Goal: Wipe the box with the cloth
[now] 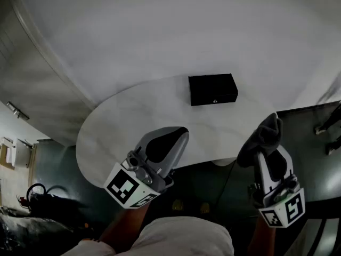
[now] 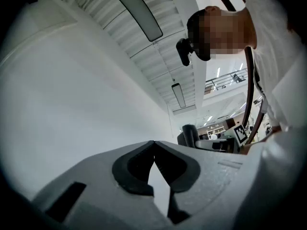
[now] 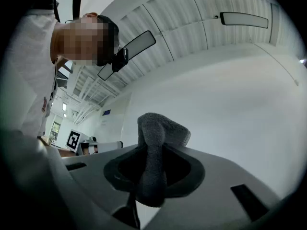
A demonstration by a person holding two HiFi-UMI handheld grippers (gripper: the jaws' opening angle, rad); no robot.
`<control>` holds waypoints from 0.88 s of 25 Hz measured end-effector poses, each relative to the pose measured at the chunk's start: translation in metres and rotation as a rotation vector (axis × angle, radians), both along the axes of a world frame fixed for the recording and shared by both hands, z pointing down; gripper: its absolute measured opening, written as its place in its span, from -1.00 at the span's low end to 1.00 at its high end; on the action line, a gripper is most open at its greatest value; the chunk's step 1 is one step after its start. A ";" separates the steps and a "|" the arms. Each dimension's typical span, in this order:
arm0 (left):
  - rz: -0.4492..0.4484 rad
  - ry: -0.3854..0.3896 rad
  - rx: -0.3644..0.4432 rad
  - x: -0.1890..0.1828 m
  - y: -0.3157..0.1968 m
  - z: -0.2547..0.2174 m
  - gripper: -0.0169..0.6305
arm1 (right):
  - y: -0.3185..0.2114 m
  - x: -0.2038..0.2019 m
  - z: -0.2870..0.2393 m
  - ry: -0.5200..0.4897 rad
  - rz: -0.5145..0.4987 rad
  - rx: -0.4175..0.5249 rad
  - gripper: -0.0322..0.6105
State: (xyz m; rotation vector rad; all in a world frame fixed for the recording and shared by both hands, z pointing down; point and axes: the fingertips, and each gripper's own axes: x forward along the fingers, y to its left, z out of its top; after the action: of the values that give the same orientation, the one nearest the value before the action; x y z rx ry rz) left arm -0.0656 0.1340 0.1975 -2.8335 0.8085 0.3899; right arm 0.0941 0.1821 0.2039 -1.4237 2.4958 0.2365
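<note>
A small black box (image 1: 213,89) with a metal clasp stands on the far side of the white oval table (image 1: 122,121). My right gripper (image 1: 265,138) hovers at the table's near right edge, shut on a dark grey cloth (image 1: 261,136) that bunches out past its tips; the same cloth (image 3: 156,162) fills the jaws in the right gripper view. My left gripper (image 1: 178,134) is shut and empty over the table's near edge, short of the box. In the left gripper view the left gripper (image 2: 154,143) points upward at a white wall, jaws meeting at the tips.
A white curved wall (image 1: 176,31) rises behind the table. Dark floor (image 1: 314,159) lies to the right and below, with chair legs (image 1: 327,127) at the right edge. Clutter and cables (image 1: 32,196) sit at the lower left. My lap (image 1: 181,239) shows at the bottom.
</note>
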 end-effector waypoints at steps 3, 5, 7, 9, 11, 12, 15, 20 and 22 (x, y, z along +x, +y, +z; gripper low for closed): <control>0.000 0.000 0.001 0.003 0.001 0.000 -0.90 | 0.000 0.002 0.000 0.008 -0.002 0.002 -0.60; -0.002 -0.002 0.002 0.005 0.001 -0.001 -0.90 | 0.000 0.003 0.000 0.013 -0.004 0.005 -0.60; -0.004 -0.005 0.003 0.007 0.002 0.000 -0.90 | -0.001 0.004 -0.001 0.017 -0.006 0.008 -0.60; -0.007 -0.008 0.002 0.009 0.002 0.001 -0.90 | -0.001 0.005 0.000 0.019 -0.012 0.010 -0.60; -0.014 -0.009 0.000 0.010 0.001 0.002 -0.90 | -0.001 0.008 -0.001 0.014 -0.019 0.012 -0.60; -0.019 -0.009 -0.001 0.012 0.000 0.001 -0.90 | -0.002 0.010 -0.002 0.010 -0.021 0.014 -0.60; -0.034 -0.005 0.000 0.018 -0.004 0.000 -0.90 | -0.003 0.020 -0.005 0.013 -0.024 0.025 -0.60; -0.057 -0.003 0.004 0.026 -0.006 -0.001 -0.90 | -0.004 0.031 -0.008 0.032 -0.023 0.036 -0.60; -0.071 -0.009 0.008 0.035 -0.010 0.000 -0.90 | -0.007 0.044 -0.008 0.029 -0.025 0.045 -0.60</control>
State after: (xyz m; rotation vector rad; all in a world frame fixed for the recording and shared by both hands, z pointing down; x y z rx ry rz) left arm -0.0304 0.1236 0.1972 -2.7879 0.9013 0.3694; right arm 0.1376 0.1753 0.1958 -1.3808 2.5137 0.3083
